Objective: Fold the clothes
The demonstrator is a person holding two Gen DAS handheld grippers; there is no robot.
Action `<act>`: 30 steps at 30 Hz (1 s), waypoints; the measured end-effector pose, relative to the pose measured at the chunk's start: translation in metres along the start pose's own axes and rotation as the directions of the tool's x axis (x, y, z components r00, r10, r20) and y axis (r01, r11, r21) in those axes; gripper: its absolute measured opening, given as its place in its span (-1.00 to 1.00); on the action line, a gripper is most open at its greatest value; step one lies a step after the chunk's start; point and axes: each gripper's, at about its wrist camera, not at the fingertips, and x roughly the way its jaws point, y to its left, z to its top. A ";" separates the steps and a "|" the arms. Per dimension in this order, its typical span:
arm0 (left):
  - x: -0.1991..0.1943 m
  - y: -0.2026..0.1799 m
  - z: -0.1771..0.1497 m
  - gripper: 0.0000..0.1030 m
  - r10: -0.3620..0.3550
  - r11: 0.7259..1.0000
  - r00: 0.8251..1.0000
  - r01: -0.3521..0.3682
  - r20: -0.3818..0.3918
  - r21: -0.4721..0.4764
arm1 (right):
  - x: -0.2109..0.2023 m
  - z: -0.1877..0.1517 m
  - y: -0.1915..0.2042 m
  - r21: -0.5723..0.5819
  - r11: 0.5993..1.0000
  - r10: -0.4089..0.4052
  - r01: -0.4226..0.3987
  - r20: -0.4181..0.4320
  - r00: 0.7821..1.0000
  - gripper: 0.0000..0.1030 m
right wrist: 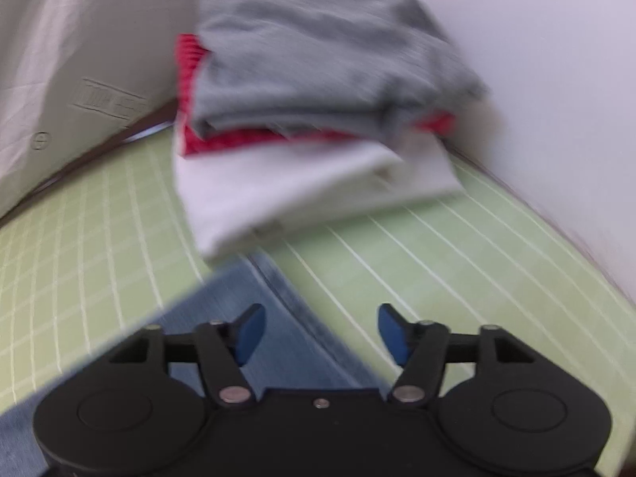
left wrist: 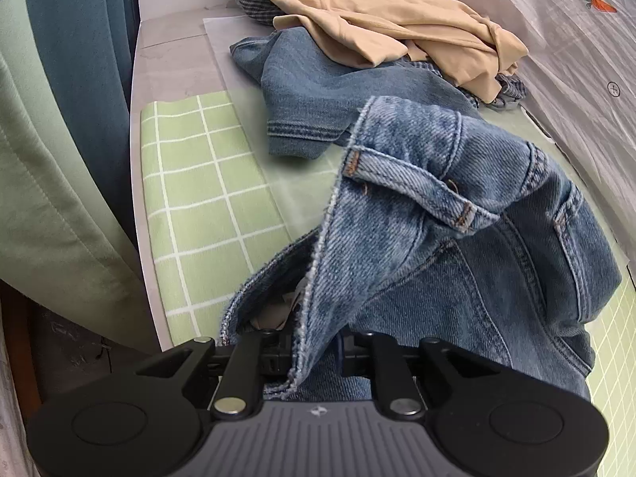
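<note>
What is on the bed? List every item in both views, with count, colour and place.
jeans: one, blue denim, waistband pinched and lifted at front.
tan garment: one, beige, crumpled at back.
checked garment: one, blue-white, under the tan one.
folded stack: three pieces, grey over red over white, on the mat.
mat: one, green with white grid, beneath everything.
curtain: one, green and teal, at left.
left hand-held gripper: black, shut on the jeans.
right hand-held gripper: black with blue pads, open above denim.

I count one pair of jeans, one beige top and one checked shirt in my left view; my right view shows three folded pieces: grey, red, white.
</note>
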 end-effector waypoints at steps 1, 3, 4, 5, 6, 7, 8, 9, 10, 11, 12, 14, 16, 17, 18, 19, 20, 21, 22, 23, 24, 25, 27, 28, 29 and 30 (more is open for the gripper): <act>0.000 0.000 -0.002 -0.60 -0.002 1.000 1.000 0.002 0.003 0.005 | -0.006 -0.010 -0.005 0.023 1.000 -0.013 0.013 -0.006 1.000 0.33; 0.000 -0.001 -0.004 -0.58 -0.003 1.000 1.000 0.003 0.006 0.019 | -0.017 -0.030 -0.014 0.055 0.998 -0.041 0.041 -0.010 0.999 0.42; 0.000 -0.001 -0.005 -0.57 -0.003 1.000 1.000 0.003 0.005 0.027 | -0.022 -0.040 -0.017 0.065 0.996 -0.055 0.056 -0.008 0.998 0.46; 0.000 -0.002 -0.006 -0.57 -0.003 0.999 1.000 0.002 0.005 0.037 | -0.026 -0.048 -0.019 0.064 0.995 -0.070 0.070 -0.004 0.998 0.47; 0.001 -0.003 -0.006 -0.57 -0.002 0.999 1.000 0.002 0.005 0.046 | -0.029 -0.054 -0.019 0.050 0.995 -0.081 0.081 -0.002 0.997 0.48; 0.001 -0.004 -0.006 -0.57 -0.002 0.998 1.000 0.002 0.003 0.056 | -0.031 -0.059 -0.018 0.028 0.995 -0.092 0.092 -0.001 0.996 0.49; 0.001 -0.004 -0.006 -0.57 -0.003 0.998 1.000 0.003 0.002 0.066 | -0.032 -0.064 -0.017 0.011 0.995 -0.104 0.104 -0.001 0.995 0.49; 0.001 -0.004 -0.005 -0.57 -0.006 0.997 1.000 0.006 0.000 0.073 | -0.034 -0.066 -0.015 0.001 0.993 -0.116 0.116 -0.002 0.993 0.49; 0.002 -0.004 -0.005 -0.58 -0.010 0.997 1.000 0.010 -0.002 0.080 | -0.035 -0.069 -0.013 -0.008 0.992 -0.129 0.129 -0.003 0.992 0.52; 0.002 -0.004 -0.004 -0.59 -0.014 0.996 1.000 0.014 -0.003 0.087 | -0.037 -0.072 -0.012 -0.012 0.990 -0.143 0.143 -0.003 0.990 0.57; 0.002 -0.003 -0.004 -0.62 -0.018 0.996 1.000 0.018 -0.002 0.092 | -0.040 -0.075 -0.011 -0.006 0.987 -0.160 0.160 -0.001 0.987 0.58; 0.001 -0.001 -0.004 -0.64 -0.027 0.994 1.000 0.027 -0.003 0.102 | -0.046 -0.079 -0.011 0.019 0.984 -0.175 0.175 -0.004 0.985 0.59; 0.001 0.001 -0.004 -0.67 -0.037 0.993 0.999 0.037 -0.001 0.114 | -0.052 -0.085 -0.012 0.042 0.988 -0.151 0.151 -0.013 0.988 0.59; 0.001 0.001 -0.005 -0.68 -0.042 0.992 0.999 0.042 0.000 0.120 | -0.054 -0.089 -0.011 0.043 0.989 -0.143 0.144 -0.020 0.989 0.60; 0.001 0.002 -0.005 -0.69 -0.047 0.991 0.999 0.046 0.001 0.127 | -0.056 -0.093 -0.010 0.043 0.989 -0.138 0.139 -0.023 0.990 0.60; 0.001 0.003 -0.005 -0.70 -0.051 0.990 0.999 0.050 0.003 0.131 | -0.057 -0.096 -0.008 0.041 0.990 -0.136 0.137 -0.023 0.990 0.60; 0.001 0.004 -0.005 -0.70 -0.056 0.990 0.998 0.055 0.002 0.133 | -0.058 -0.100 -0.006 0.039 0.990 -0.133 0.134 -0.023 0.991 0.62; 0.002 0.004 -0.004 -0.70 -0.061 0.989 0.998 0.060 0.002 0.136 | -0.058 -0.102 -0.005 0.040 0.991 -0.125 0.125 -0.023 0.992 0.62; 0.002 0.005 -0.004 -0.71 -0.064 0.988 0.998 0.063 0.003 0.140 | -0.058 -0.103 -0.005 0.044 0.993 -0.106 0.106 -0.021 0.994 0.61; 0.003 0.005 -0.003 -0.72 -0.066 0.987 0.998 0.065 0.002 0.148 | -0.058 -0.103 -0.004 0.046 0.996 -0.078 0.079 -0.018 0.997 0.50; 0.003 0.005 -0.002 -0.75 -0.065 0.986 0.998 0.064 0.005 0.155 | -0.058 -0.102 -0.004 0.042 0.998 -0.046 0.046 -0.012 0.999 0.38; 0.002 0.005 -0.001 -0.78 -0.064 0.985 0.998 0.062 0.008 0.161 | -0.059 -0.101 -0.003 0.034 0.999 -0.024 0.024 -0.004 1.000 0.12; 0.002 0.008 0.002 -0.79 -0.055 0.987 0.998 0.051 0.019 0.151 | -0.062 -0.098 0.000 0.007 1.000 0.008 -0.008 -0.004 1.000 -0.84; 0.003 0.012 0.005 -0.79 -0.058 0.990 0.998 0.055 0.016 0.131 | -0.063 -0.097 0.001 -0.005 1.000 0.001 -0.001 -0.010 1.000 -0.90; 0.003 0.015 0.007 -0.79 -0.063 0.992 0.998 0.062 0.011 0.107 | -0.066 -0.097 0.002 -0.012 1.000 -0.004 0.004 -0.009 1.000 -0.90; 0.004 0.017 0.009 -0.79 -0.066 0.993 0.998 0.065 0.007 0.096 | -0.069 -0.098 0.001 -0.015 1.000 -0.008 0.008 -0.006 1.000 -0.90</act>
